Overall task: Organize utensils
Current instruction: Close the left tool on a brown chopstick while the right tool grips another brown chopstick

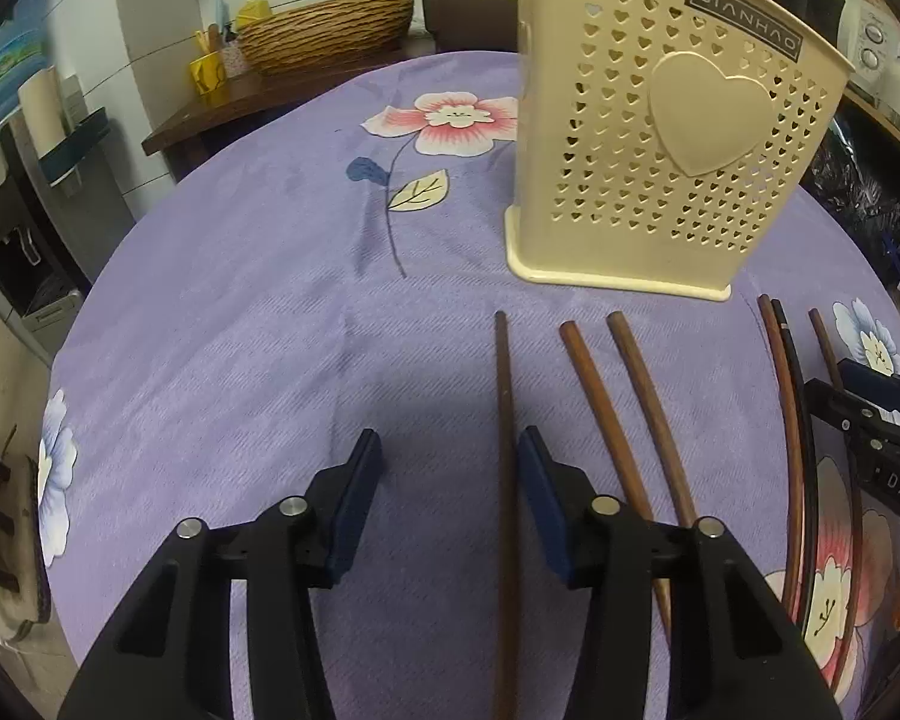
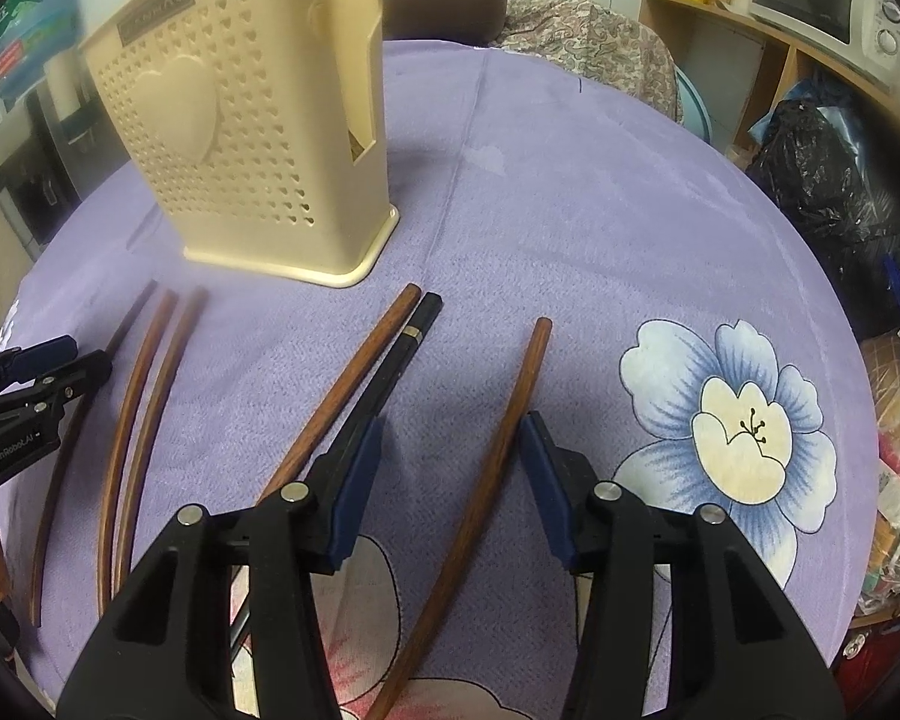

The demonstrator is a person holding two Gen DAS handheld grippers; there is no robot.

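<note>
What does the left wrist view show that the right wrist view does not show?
Only the left wrist view shows the woven basket, the yellow cup and the pink flower print behind the holder.

Only the right wrist view shows the side slot of the holder, the patterned cloth and the big blue flower print.

Both show the cream holder standing upright on the purple tablecloth, six chopsticks lying in front of it, one of them black, and both grippers open: left gripper, right gripper.
</note>
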